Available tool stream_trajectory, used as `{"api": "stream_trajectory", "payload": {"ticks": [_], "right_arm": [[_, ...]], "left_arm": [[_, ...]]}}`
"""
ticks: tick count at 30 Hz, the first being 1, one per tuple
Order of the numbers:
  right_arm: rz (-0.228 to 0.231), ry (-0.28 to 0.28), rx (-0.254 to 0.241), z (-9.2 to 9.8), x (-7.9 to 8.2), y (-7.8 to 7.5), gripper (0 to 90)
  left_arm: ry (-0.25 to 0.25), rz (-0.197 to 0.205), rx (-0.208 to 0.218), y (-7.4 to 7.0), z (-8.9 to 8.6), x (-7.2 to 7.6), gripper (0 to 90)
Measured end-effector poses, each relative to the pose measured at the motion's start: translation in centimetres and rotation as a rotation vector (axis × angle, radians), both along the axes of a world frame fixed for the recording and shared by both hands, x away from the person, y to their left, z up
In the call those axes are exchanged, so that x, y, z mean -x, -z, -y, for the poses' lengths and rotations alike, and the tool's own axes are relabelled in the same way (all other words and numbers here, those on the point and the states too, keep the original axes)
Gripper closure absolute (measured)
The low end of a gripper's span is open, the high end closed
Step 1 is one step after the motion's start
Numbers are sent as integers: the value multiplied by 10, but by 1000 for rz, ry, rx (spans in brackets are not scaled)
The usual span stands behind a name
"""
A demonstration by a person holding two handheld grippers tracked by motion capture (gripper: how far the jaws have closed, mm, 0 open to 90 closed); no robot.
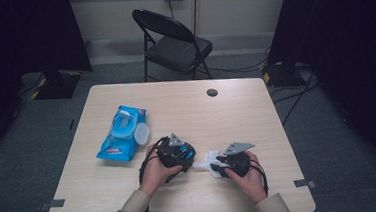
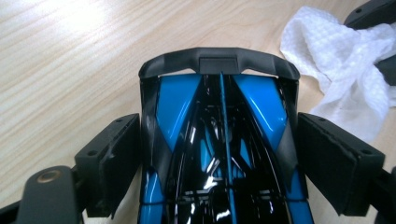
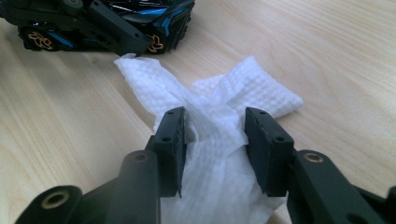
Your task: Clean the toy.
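Toy car (image 2: 219,154), glossy blue and black, sits on the table (image 1: 236,112) near its front edge, and I have my left gripper (image 2: 219,158) clamped across its body, one pad on each flank. Just beside it lies a white wipe (image 3: 210,126), bunched between the pads of my right gripper (image 3: 214,140); those jaws straddle the cloth, and the near pad touches it, but I cannot tell whether they pinch it firmly. The pack of wipes (image 1: 122,133) lies well apart, toward the left. My worry is the wipe: if I lift with a loose hold, the cloth may slip out. The car's slick shell could also twist in my left grasp once I start rubbing against it.
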State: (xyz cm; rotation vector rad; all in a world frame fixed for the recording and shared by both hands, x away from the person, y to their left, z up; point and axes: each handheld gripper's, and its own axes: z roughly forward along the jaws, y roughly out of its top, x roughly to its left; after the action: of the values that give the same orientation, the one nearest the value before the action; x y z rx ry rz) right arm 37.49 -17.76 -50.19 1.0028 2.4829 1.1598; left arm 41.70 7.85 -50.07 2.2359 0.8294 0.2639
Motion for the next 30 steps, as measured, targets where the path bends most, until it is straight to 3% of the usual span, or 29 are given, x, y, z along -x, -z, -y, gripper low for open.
{"api": "stream_trajectory", "payload": {"ticks": [2, 4, 9, 16, 19, 21, 23, 30], "right_arm": [[-4, 0, -4, 0, 0, 0, 630], [-17, -7, -11, -1, 0, 0, 682], [-56, -12, -31, -2, -1, -1, 807], [-84, 30, -66, -1, -4, -2, 850], [-77, 90, -156, 5, -9, -9, 851], [-59, 141, -198, 9, -11, -15, 851], [-49, 158, -224, 8, -13, -17, 851], [-61, 139, -184, 3, -13, -11, 849]], "left_arm": [[-6, 5, -5, -1, 1, 0, 179], [3, 3, -1, -1, 1, 0, 247], [11, 16, -20, -1, 1, 0, 250], [12, 22, -28, -1, 2, 1, 252], [11, 23, -25, -1, 1, 1, 252], [11, 23, -24, -1, 1, 1, 252], [11, 23, -25, -1, 1, 1, 252], [9, 21, -23, -1, 2, 1, 252]]}}
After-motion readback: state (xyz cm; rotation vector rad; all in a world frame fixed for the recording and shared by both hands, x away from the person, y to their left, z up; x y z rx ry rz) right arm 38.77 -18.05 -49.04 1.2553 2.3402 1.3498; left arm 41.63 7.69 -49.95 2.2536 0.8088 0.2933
